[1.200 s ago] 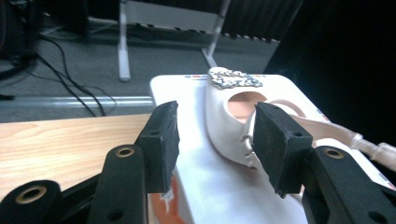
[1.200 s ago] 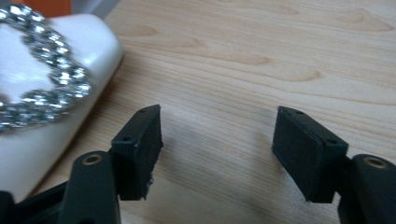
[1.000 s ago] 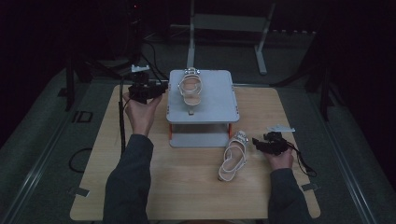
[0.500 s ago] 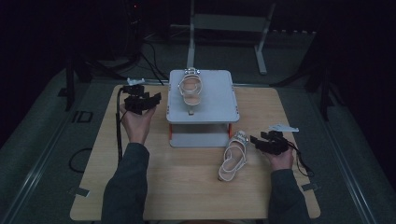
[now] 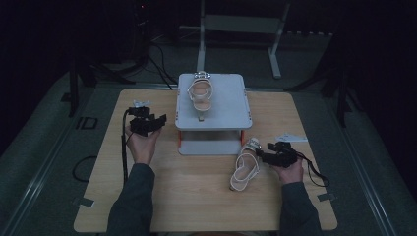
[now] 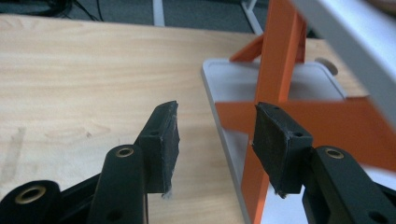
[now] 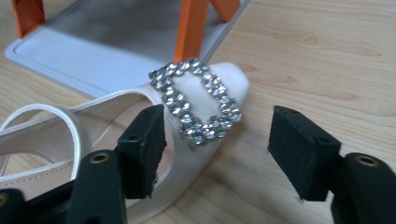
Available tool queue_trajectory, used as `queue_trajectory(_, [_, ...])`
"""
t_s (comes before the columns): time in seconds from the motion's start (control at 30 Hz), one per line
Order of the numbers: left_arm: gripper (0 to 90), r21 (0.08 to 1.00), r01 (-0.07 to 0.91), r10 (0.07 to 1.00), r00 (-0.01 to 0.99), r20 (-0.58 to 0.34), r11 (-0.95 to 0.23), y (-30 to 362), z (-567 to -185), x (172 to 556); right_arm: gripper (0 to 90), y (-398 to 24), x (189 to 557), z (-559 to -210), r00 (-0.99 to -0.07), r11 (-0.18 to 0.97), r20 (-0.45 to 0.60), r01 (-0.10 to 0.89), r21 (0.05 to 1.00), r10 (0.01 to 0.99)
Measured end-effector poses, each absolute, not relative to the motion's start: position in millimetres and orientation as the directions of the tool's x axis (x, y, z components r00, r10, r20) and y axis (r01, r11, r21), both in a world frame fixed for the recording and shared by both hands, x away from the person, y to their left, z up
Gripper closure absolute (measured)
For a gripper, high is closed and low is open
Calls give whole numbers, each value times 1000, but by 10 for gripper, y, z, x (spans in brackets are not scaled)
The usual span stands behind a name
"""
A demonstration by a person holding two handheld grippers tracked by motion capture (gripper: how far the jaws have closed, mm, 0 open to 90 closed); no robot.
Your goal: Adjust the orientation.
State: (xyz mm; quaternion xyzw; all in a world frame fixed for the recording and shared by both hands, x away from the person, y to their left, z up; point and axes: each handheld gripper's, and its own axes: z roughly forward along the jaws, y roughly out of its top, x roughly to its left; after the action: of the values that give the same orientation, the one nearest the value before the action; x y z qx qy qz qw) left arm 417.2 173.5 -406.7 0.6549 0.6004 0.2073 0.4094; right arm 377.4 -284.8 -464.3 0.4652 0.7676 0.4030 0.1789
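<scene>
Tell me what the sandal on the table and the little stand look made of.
Sandal: smooth cream upper, probably leather or a synthetic, with a soft sheen; its buckle is set with faceted, glittering clear stones. Stand: matte grey shelves and glossy orange legs, likely plastic. Tabletop: pale wood grain.

Grey sleeves (image 5: 133,206); black tongs (image 6: 215,140) with brass-ringed screw holes, trailing cables.

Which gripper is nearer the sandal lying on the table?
Right. The right gripper is open at the table sandal's toe; the left gripper is across the stand.

Left tool (image 5: 158,121) agape, right tool (image 5: 259,155) agape — forearms apart
</scene>
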Motion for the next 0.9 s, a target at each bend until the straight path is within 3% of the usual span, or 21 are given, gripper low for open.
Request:
queue_trajectory(0.1, [506, 782, 621, 957, 189, -219, 57, 1723, -4168, 4117, 300, -2810, 3782, -4667, -507, 256, 95, 577, 776, 856])
queue_trajectory(0.3, [502, 769, 639, 954, 215, -207, 23, 1670, -4336, 4029, 299, -2787, 3799, -4724, -499, 271, 85, 597, 755, 862])
queue_trajectory(0.73, [501, 749, 662, 955, 226, -190, -8, 1597, -4740, 3954, 401, -2733, 3823, -4781, -514, 305, 77, 616, 727, 854])
queue_trajectory(0.9, [501, 744, 668, 952, 249, -177, -37, 1534, -4838, 3963, 523, -2716, 3821, -4769, -511, 303, 76, 616, 727, 856])
